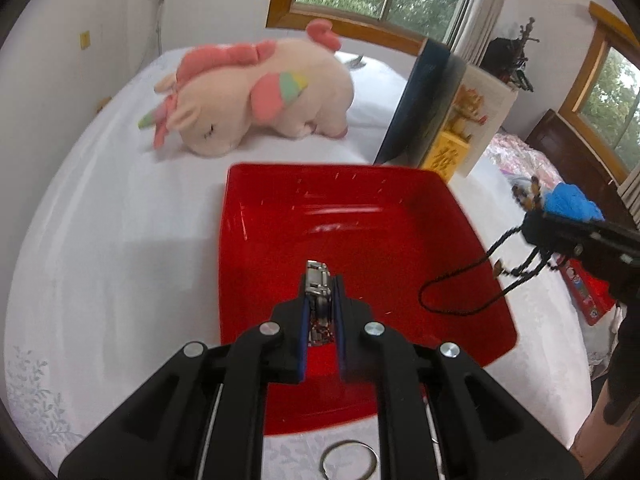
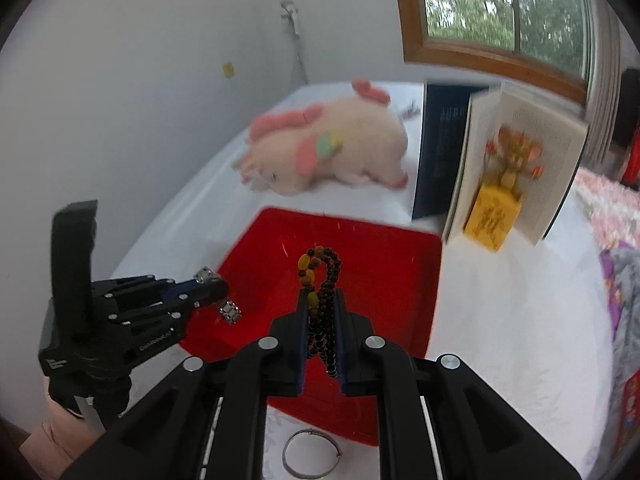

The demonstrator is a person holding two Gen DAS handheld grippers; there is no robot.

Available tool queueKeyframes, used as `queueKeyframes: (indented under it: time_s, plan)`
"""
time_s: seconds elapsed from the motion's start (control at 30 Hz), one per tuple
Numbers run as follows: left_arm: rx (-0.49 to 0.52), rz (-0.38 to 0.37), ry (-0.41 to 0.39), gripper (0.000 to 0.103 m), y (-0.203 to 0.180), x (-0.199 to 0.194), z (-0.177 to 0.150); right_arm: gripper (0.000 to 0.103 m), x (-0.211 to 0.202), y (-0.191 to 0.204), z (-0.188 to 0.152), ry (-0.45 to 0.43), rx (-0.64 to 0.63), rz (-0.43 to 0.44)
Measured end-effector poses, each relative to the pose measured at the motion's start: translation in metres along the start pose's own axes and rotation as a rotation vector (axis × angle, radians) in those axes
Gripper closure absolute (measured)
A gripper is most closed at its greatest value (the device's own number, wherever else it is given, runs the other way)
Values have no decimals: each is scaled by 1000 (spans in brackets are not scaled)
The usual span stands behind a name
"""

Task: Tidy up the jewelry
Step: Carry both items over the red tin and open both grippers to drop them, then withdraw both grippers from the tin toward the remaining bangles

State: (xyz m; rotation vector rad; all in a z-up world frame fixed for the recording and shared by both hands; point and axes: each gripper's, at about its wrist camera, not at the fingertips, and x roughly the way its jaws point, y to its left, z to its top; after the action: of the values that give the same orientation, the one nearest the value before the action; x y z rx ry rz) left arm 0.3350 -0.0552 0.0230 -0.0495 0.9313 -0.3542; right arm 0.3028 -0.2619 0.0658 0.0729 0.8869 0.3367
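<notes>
A red square tray lies on the white tablecloth; it also shows in the right wrist view. My left gripper is shut on a silver metal link bracelet and holds it over the tray; it shows in the right wrist view with the bracelet's loose end hanging below. My right gripper is shut on a dark beaded necklace with amber beads above the tray. In the left wrist view the right gripper is at the tray's right side, its necklace cord dangling.
A thin silver bangle lies on the cloth in front of the tray, also in the right wrist view. A pink plush unicorn lies behind the tray. An open book with a yellow ornament stands at the back right.
</notes>
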Motion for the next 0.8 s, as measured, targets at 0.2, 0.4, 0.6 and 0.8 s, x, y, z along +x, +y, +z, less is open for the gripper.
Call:
queueKeyframes:
  time_s: [0.2, 0.4, 0.6, 0.8]
  plan:
    - [6, 19, 49, 94, 11, 26, -3, 92, 38, -13, -13, 58, 32, -5]
    - [-1, 19, 98, 91, 16, 41, -5, 88, 60, -19, -22, 117, 38, -22]
    - [9, 46, 61, 77, 16, 28, -6, 78, 58, -22, -28, 120, 41, -34]
    - [37, 88, 30, 68, 10, 8, -13, 78, 44, -24, -34, 109, 47, -32]
